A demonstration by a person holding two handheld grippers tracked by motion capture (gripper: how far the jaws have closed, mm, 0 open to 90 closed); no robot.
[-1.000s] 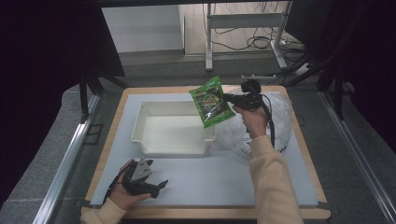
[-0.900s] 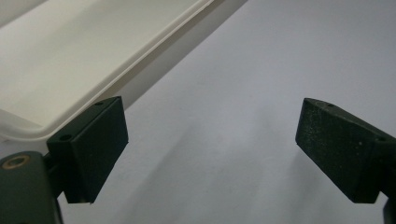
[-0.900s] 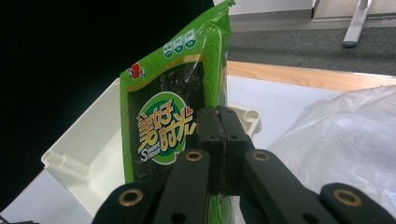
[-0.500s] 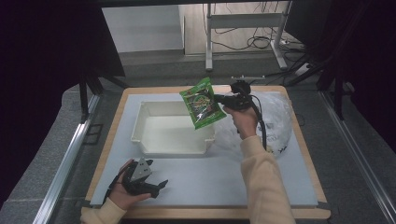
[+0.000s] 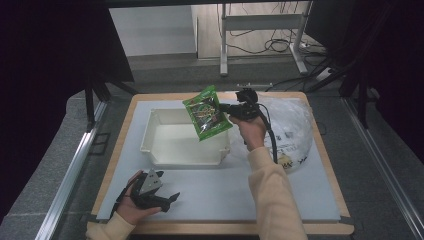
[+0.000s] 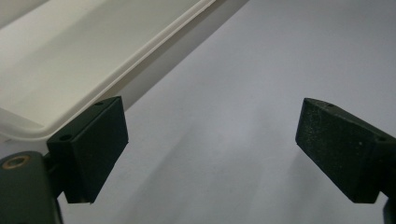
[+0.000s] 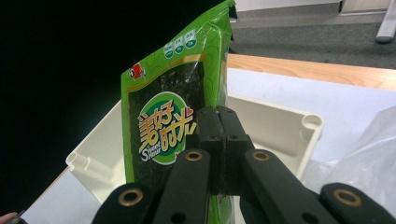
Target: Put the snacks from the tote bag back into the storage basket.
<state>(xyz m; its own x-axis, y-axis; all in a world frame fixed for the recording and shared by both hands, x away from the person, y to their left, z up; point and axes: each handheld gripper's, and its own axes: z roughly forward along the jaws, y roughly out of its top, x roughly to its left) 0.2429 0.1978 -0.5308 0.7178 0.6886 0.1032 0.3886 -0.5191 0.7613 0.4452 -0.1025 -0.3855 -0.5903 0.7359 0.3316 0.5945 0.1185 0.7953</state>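
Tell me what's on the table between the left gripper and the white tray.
Nothing: in the high view, only bare grey mat separates the left gripper from the white tray. The left gripper view shows the same bare stretch between its open jaws.

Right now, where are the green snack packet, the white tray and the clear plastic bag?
green snack packet point(image 5: 206, 119), high view, middle of its printed front.
white tray point(image 5: 186, 159), high view, near rim.
clear plastic bag point(image 5: 292, 125), high view, its crumpled top.

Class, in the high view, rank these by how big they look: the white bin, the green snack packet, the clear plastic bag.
1. white bin
2. clear plastic bag, nearly as large
3. green snack packet, held above the table, so nearer the camera
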